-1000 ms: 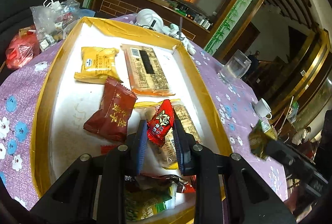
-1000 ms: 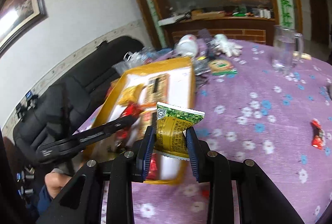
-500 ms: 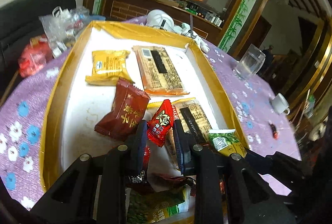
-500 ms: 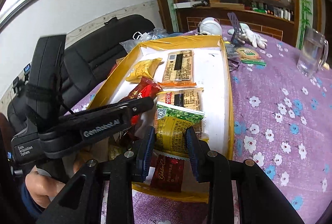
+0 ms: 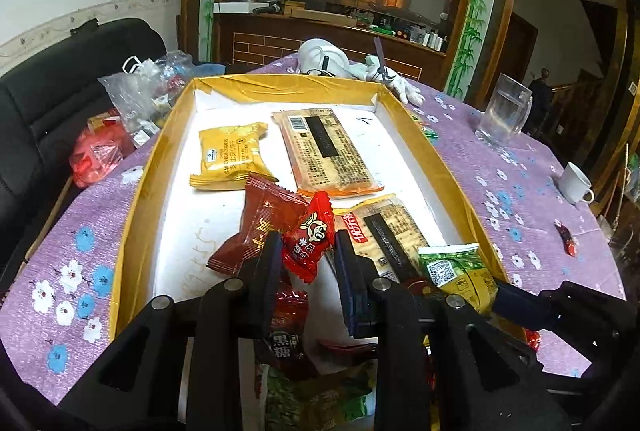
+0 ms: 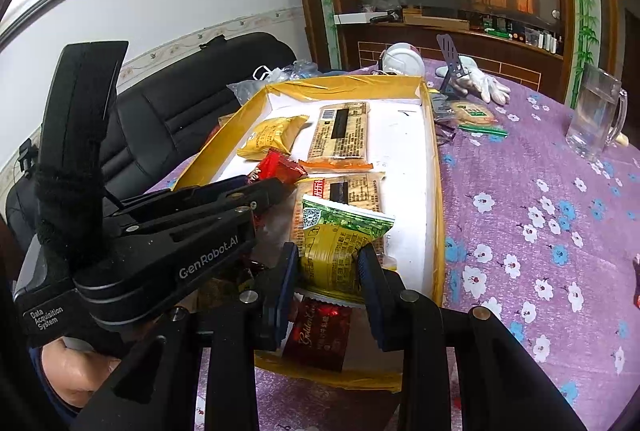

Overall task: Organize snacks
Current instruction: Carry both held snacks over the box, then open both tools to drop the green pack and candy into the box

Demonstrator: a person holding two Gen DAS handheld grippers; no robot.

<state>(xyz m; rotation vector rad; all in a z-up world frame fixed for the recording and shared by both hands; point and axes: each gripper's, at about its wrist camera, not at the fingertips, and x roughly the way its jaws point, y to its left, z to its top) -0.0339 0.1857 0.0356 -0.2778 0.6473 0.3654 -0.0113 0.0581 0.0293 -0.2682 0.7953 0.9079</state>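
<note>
A yellow-rimmed box with a white floor holds several snack packets. My left gripper is shut on a small red candy packet and holds it above the near part of the box. My right gripper is shut on a green and yellow snack packet, held over the box's near right corner; the packet also shows in the left wrist view. Inside lie a yellow packet, two tan cracker packs, and a dark red packet. The left gripper body fills the left of the right wrist view.
The box stands on a purple flowered tablecloth. A glass mug, a white cup, a loose red candy, white gloves and plastic bags lie around it. A black sofa is at left.
My right gripper carried the green and yellow packet from over the tablecloth leftward to over the box's near right corner. My left gripper kept holding the red candy, rising slightly.
</note>
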